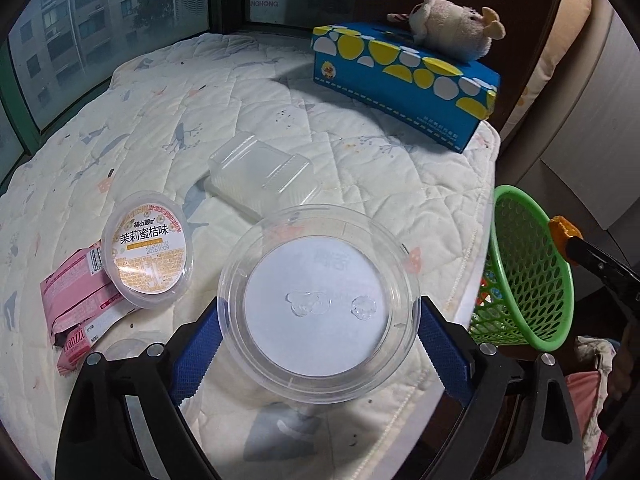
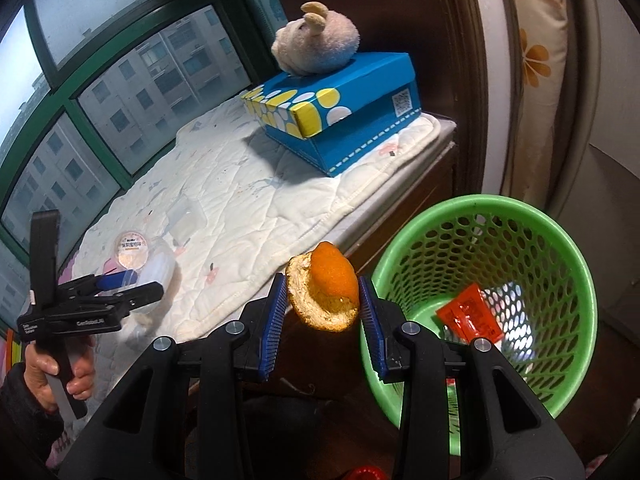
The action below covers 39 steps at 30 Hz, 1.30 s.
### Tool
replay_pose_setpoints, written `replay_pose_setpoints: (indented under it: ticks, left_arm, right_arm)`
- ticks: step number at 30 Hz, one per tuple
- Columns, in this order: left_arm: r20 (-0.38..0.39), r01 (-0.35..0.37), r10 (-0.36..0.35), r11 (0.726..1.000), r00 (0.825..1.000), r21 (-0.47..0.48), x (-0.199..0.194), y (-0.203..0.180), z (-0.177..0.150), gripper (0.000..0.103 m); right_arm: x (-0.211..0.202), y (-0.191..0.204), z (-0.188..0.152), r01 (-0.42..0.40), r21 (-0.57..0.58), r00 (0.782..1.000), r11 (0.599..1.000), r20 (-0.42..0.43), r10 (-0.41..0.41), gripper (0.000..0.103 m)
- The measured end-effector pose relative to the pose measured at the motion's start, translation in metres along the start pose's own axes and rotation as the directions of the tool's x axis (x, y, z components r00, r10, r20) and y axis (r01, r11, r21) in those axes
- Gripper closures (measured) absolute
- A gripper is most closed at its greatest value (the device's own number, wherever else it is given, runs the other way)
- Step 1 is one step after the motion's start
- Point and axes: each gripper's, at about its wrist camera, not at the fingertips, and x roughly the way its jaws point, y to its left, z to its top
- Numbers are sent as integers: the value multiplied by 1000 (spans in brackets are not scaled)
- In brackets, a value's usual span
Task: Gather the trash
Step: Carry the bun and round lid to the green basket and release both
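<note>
Orange peel (image 2: 325, 294) sits clamped between the blue pads (image 2: 274, 314) of my right gripper (image 2: 323, 312), pith side turned down and toward me, bright skin up. Its long axis runs from the near low edge up and away, the narrower tip pointing toward the quilted pad (image 2: 240, 200). I hold it in the air just off the pad's edge, beside the green mesh basket (image 2: 576, 276) that stands to its right; it is not over the basket's mouth. A red wrapper (image 2: 470, 314) lies on the basket's floor.

My left gripper (image 1: 320, 336) is closed on a clear round lid (image 1: 318, 300), one blue pad on each side of its rim. The lid faces up toward the camera, tilted slightly, with a white disc and a few water drops showing inside. It is round, so it has no long axis to speak of. I hold it above the near part of the quilted pad (image 1: 280, 100).

On the pad to the left lies a small labelled cup (image 1: 147, 254), label up, resting partly on a pink snack wrapper (image 1: 76, 300). Beyond the lid lies a clear plastic box (image 1: 262, 174), its long axis running diagonally from near left to far right. At the far corner a blue tissue box (image 1: 404, 80) carries a plush toy (image 1: 452, 28) on top.
</note>
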Motion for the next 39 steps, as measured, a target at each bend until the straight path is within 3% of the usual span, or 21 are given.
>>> replay_pose_setpoints:
  ticks: [8, 17, 23, 39]
  left_arm:
    - [37, 45, -48, 997, 998, 64, -16, -43, 9, 14]
    - [27, 92, -97, 986, 995, 141, -9, -98, 19, 14]
    - [16, 111, -117, 975, 993, 192, -3, -131, 24, 14]
    - [-61, 150, -139, 953, 988, 262, 30, -200, 26, 14]
  right_arm:
    - [-7, -38, -8, 91, 46, 996, 995, -8, -90, 65]
    - [-9, -75, -14, 161, 84, 987, 983, -31, -159, 64]
    - [-13, -96, -17, 180, 123, 984, 976, -34, -177, 56]
    - [-55, -114, -27, 206, 170, 976, 964, 30, -214, 51]
